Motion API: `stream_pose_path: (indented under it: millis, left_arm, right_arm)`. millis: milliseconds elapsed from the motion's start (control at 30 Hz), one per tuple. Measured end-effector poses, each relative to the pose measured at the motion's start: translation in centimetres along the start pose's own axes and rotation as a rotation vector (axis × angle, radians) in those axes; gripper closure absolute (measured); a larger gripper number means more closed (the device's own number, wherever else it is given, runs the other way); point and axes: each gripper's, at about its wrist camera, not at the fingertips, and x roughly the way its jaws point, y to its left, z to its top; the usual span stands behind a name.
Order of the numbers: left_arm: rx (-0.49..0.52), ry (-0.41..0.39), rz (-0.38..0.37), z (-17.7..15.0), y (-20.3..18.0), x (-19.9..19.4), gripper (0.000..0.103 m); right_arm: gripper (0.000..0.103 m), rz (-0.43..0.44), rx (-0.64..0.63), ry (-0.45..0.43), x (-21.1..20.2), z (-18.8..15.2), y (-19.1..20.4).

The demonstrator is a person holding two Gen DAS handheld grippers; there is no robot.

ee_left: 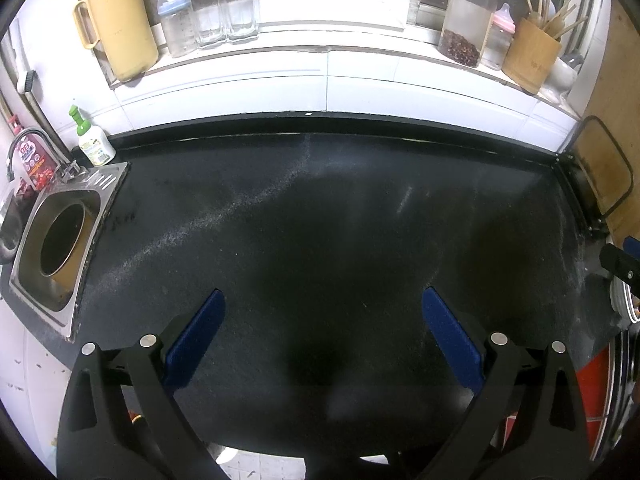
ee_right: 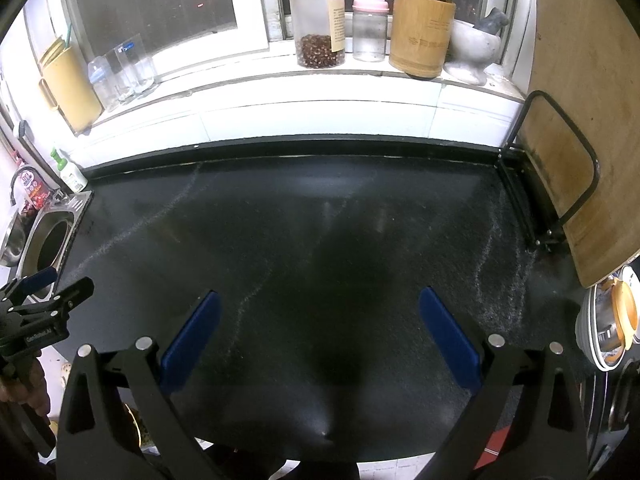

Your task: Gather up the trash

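My left gripper [ee_left: 324, 294] hovers open over a black countertop [ee_left: 320, 220], with nothing between its blue pads [ee_left: 200, 336]. My right gripper [ee_right: 320, 294] is open above the same countertop [ee_right: 320, 232], also holding nothing. In the right wrist view the left gripper [ee_right: 60, 282] shows at the left edge with a hand on it. The right gripper's tip [ee_left: 620, 260] shows at the left wrist view's right edge. A brown round container [ee_left: 64, 246] with a dark inside stands in the steel sink [ee_left: 104, 184] at the left. I see no loose trash on the counter.
On the window sill stand a yellow jug [ee_left: 120, 24], baby bottles, glass jars, a jar of beans [ee_right: 320, 24], a bamboo utensil holder [ee_right: 420, 36] and a mortar. A wooden cutting board [ee_right: 580, 120] leans in a black rack at the right. Stacked bowls [ee_right: 608, 324] sit below it.
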Motion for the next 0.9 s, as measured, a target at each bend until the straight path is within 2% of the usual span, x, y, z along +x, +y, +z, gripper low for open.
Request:
stream_pose_path:
  millis: [900]
  left_arm:
    - [-0.004,0.002,0.024,0.98,-0.24,-0.10,0.007]
  right_arm:
    - [0.007,0.005,-0.001,-0.003,0.06,0.32,0.31]
